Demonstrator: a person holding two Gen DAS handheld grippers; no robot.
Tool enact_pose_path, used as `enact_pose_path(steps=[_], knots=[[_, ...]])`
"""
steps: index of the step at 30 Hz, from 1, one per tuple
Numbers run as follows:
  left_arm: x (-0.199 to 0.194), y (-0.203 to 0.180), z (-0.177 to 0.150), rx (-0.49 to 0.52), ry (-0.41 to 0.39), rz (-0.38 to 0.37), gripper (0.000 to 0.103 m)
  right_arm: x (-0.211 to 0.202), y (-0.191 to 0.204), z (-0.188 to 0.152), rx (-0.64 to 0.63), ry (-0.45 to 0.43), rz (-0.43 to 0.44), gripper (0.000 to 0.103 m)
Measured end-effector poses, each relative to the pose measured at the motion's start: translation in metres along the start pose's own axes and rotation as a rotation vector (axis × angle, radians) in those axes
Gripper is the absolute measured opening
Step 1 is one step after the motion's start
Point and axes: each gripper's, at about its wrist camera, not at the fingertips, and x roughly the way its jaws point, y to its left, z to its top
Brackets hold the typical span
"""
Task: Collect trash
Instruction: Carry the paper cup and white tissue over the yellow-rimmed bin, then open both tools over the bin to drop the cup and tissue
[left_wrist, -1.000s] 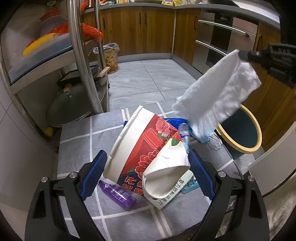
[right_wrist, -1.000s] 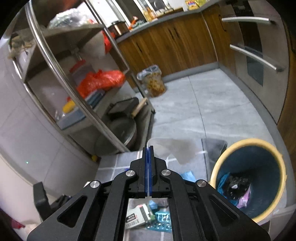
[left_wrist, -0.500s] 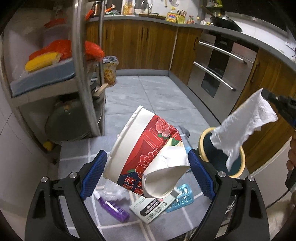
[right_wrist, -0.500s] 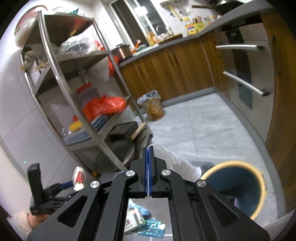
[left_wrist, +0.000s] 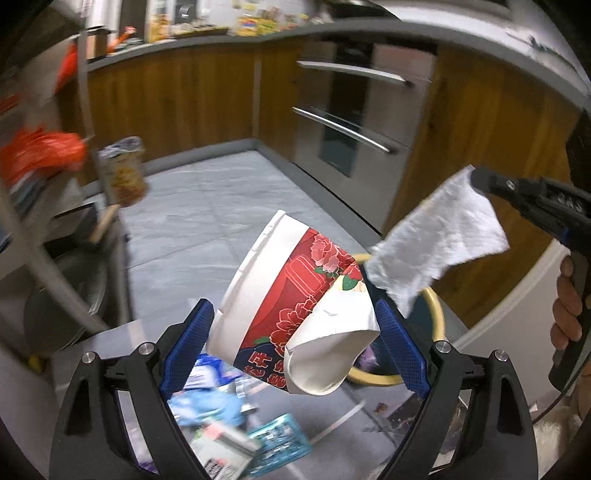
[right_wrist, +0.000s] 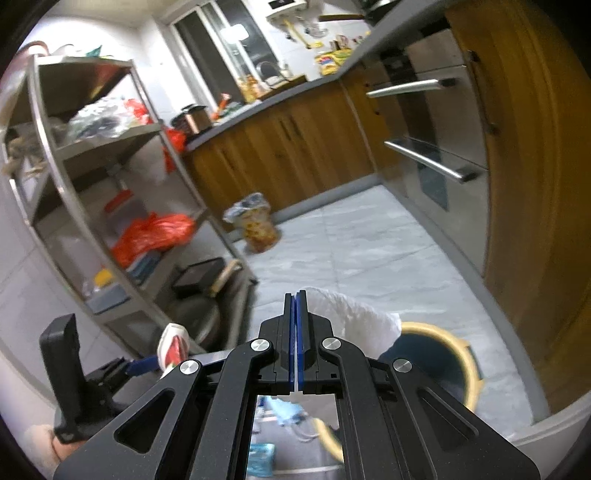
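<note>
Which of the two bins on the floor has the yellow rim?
The dark bin just below the white paper towel held by the right gripper; the other, by the wooden cabinets, has a plastic liner.

The paper cup (left_wrist: 291, 314) is showing a smooth, slightly glossy print in red and white, and its wall is looking creased. The paper towel (left_wrist: 439, 243) is looking soft, rough and matt. The gripper fingers (left_wrist: 400, 349) are wearing blue pads with a fine grid texture on matt black plastic. The bin (right_wrist: 436, 363) is looking like smooth plastic. The cabinets (right_wrist: 280, 155) are showing satin wood, and the rack (right_wrist: 92, 155) is shining as brushed metal.
</note>
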Motion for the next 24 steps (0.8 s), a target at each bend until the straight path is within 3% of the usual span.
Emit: enact_pose_path(steps=[5, 8, 11, 14, 24], knots=[[0.043, -0.03, 0.002, 0.039, 0.064, -0.065, 0.087, 0.022, -0.024, -0.001, 0.03, 0.036, -0.081, 0.002], [0.067, -0.044, 0.0, 0.055, 0.11, -0.093, 0.087, 0.043, -0.035, -0.007, 0.045, 0.096, -0.139, 0.002], [0.087, -0.055, -0.003, 0.077, 0.14, -0.113, 0.088, 0.068, -0.058, -0.019, 0.13, 0.2, -0.179, 0.002], [0.112, -0.07, -0.009, 0.104, 0.173, -0.13, 0.088, 0.08, -0.074, -0.028, 0.196, 0.248, -0.214, 0.002], [0.139, -0.082, -0.007, 0.12, 0.172, -0.113, 0.093, 0.085, -0.088, -0.035, 0.231, 0.277, -0.27, 0.003]])
